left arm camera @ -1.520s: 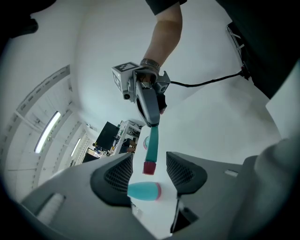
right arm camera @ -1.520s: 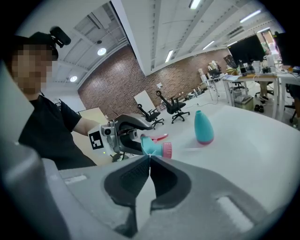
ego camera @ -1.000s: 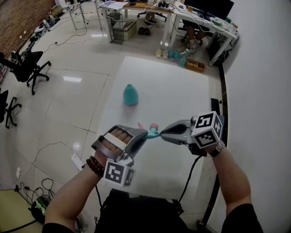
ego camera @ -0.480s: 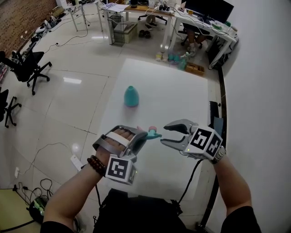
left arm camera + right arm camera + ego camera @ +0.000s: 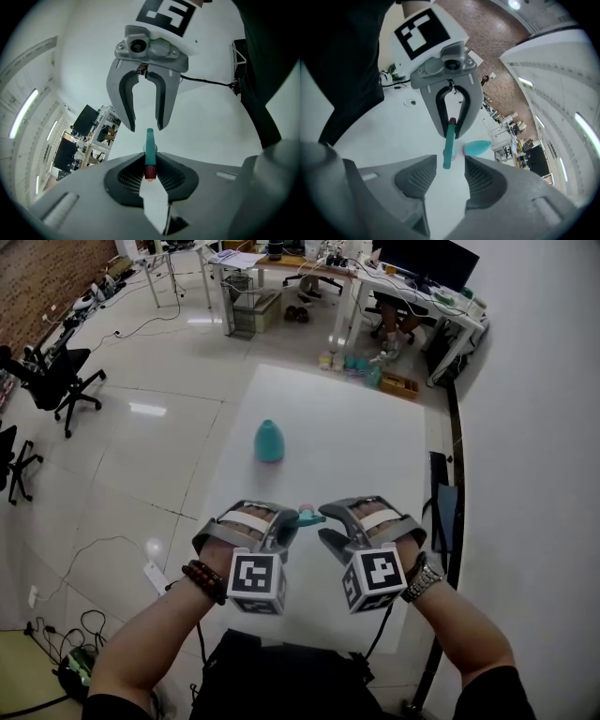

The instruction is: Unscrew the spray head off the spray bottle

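Left gripper [image 5: 292,521]: jaws narrow, clamped on the red end of the spray head [image 5: 449,140], a slim teal piece held up off the white table [image 5: 375,427]. Right gripper [image 5: 324,525]: jaws have just been opening and now stand wide. The free teal end of the head sits in their mouth, between the two fingers, and as far as I can tell neither pad presses on it. The key relation is that the head's long axis runs straight from my left jaws to my right jaws. The two grippers face each other nearly nose to nose, with the head bridging the small gap between them. I see something pinkish partway along the head, but I cannot tell whether it is a collar. The spray bottle [image 5: 269,440], a teal dome, stands upright on the table, well apart from both grippers and farther from me. It sits slightly to the left side, so the left gripper is the nearer one. Nothing joins the bottle and the head, so I judge the head is already off. If I re-grip with the right, I only need to close along the same line, since the end is already centred. If I set the head down, it goes with the left gripper alone, and the right must back straight off along the axis so it doesn't knock the head.
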`<move>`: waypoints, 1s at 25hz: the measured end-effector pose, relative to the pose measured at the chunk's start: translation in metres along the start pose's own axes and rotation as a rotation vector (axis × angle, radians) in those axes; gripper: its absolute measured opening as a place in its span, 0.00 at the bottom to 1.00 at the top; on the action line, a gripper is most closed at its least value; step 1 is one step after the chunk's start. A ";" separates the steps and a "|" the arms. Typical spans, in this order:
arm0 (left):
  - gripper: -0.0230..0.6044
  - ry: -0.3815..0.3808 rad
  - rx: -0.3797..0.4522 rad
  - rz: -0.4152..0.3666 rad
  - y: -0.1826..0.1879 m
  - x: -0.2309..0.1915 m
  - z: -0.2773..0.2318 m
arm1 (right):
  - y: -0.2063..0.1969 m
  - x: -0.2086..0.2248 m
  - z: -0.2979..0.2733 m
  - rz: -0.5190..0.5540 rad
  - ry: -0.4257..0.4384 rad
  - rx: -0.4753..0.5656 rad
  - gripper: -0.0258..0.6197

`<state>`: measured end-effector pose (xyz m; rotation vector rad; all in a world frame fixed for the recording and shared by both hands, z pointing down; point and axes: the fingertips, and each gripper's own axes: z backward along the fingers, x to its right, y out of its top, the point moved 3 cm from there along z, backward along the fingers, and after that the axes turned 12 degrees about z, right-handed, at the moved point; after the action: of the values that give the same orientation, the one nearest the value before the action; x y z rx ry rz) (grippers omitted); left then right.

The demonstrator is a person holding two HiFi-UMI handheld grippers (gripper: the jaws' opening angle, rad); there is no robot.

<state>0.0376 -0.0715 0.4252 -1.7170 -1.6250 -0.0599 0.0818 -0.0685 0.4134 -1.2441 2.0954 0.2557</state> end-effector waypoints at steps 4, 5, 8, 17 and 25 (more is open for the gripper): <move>0.17 -0.023 -0.030 0.025 0.002 0.003 0.000 | 0.006 -0.003 -0.014 0.087 -0.021 -0.074 0.31; 0.17 -0.030 -0.036 0.032 0.003 0.003 0.000 | 0.008 -0.004 -0.017 0.097 -0.018 -0.081 0.31; 0.17 -0.054 -0.059 0.050 0.005 0.007 0.000 | 0.009 -0.011 -0.027 0.108 0.014 -0.096 0.31; 0.17 -0.084 -0.079 0.054 0.009 0.012 0.000 | 0.012 -0.010 -0.039 0.143 0.035 -0.124 0.31; 0.17 -0.093 -0.083 0.054 0.010 0.013 -0.001 | 0.012 -0.015 -0.044 0.152 0.034 -0.137 0.24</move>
<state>0.0497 -0.0598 0.4278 -1.8508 -1.6632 -0.0219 0.0565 -0.0727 0.4544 -1.1751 2.2367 0.4555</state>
